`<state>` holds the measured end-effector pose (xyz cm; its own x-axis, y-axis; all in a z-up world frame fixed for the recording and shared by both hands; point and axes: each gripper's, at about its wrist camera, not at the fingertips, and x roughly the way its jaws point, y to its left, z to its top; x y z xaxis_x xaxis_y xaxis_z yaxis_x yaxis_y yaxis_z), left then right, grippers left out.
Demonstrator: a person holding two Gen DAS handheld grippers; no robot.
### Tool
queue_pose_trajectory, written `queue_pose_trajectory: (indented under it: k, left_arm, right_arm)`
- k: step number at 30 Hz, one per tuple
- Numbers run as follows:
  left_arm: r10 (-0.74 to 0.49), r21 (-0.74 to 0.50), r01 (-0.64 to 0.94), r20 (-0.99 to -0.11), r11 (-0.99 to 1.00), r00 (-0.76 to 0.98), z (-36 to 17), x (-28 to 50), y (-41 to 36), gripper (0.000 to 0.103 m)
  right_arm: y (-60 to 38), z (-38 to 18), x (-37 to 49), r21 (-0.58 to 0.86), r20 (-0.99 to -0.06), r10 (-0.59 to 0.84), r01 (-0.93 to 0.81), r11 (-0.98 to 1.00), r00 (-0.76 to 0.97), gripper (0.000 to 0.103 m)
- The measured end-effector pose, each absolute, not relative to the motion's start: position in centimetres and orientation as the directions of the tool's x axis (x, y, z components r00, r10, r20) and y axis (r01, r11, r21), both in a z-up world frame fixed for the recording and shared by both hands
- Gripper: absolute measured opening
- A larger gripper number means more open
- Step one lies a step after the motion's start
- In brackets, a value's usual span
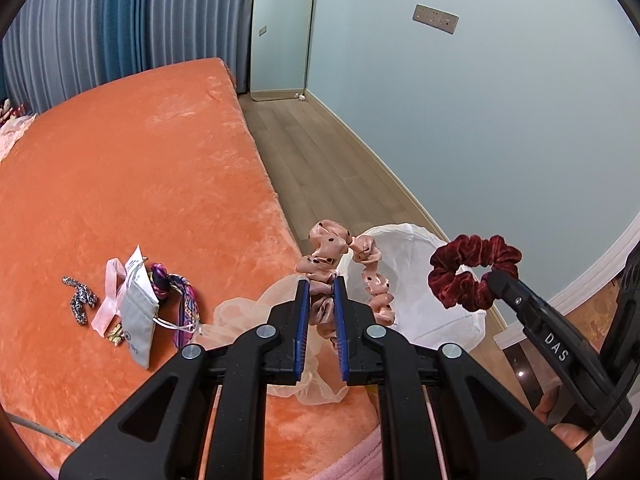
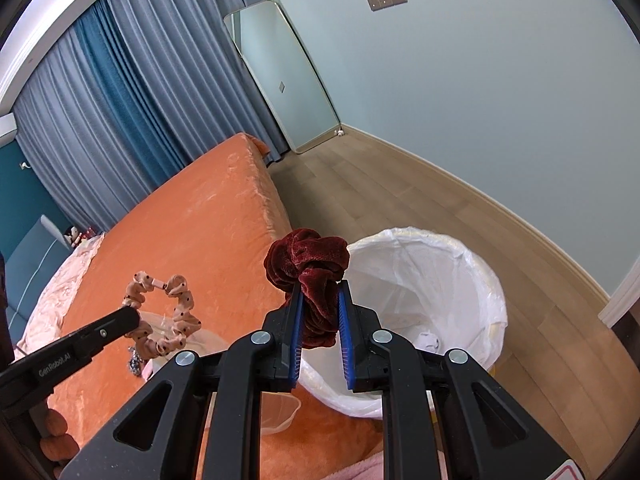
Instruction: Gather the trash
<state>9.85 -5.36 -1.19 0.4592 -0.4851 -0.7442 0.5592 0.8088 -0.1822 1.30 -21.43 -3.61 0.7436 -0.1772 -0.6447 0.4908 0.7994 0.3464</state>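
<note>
The left hand-held gripper (image 1: 322, 280) is clamped on a pink polka-dot satin scrunchie (image 1: 344, 276), held above the edge of the orange plush bed (image 1: 140, 184). The right hand-held gripper (image 2: 320, 292) pinches a dark red velvet scrunchie (image 2: 310, 268); just ahead and to its right, below, stands the white plastic-lined trash bin (image 2: 472, 280).

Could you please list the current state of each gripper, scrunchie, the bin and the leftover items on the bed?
left gripper: shut on pink dotted scrunchie, lifted.
right gripper: shut on dark red velvet scrunchie, lifted beside the bin.
trash bin: open, white liner, nearly empty.
grey drawstring pouch: lying on the orange bed.
</note>
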Motion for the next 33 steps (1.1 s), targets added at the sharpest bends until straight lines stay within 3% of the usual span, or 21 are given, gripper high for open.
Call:
queue_pose_trajectory:
  k: [21,25,33]
  left_arm:
    - [-0.418,-0.2,0.422,-0.742,0.884,0.524,-1.0,12.8,1.9,0.017]
    - [-0.389,-0.189,0.394,-0.755,0.9,0.527,-2.0,13.2,3.1,0.054]
    - [-0.335,-0.172,0.379,-0.841,0.909,0.423,-8.6,12.2,5.6,0.058]
  right_arm:
    - [-15.6,-4.8,4.3,0.354,-0.664,-0.035,0.355,0.865,0.747,0.015]
    - [-14.5,-5.5,5.0,0.349,-0.677,-0.01,0.333,0.876,0.736,0.015]
    - [-12.9,-8.0,5.4,0.342,-0.716,0.027,0.317,0.885,0.698,0.015]
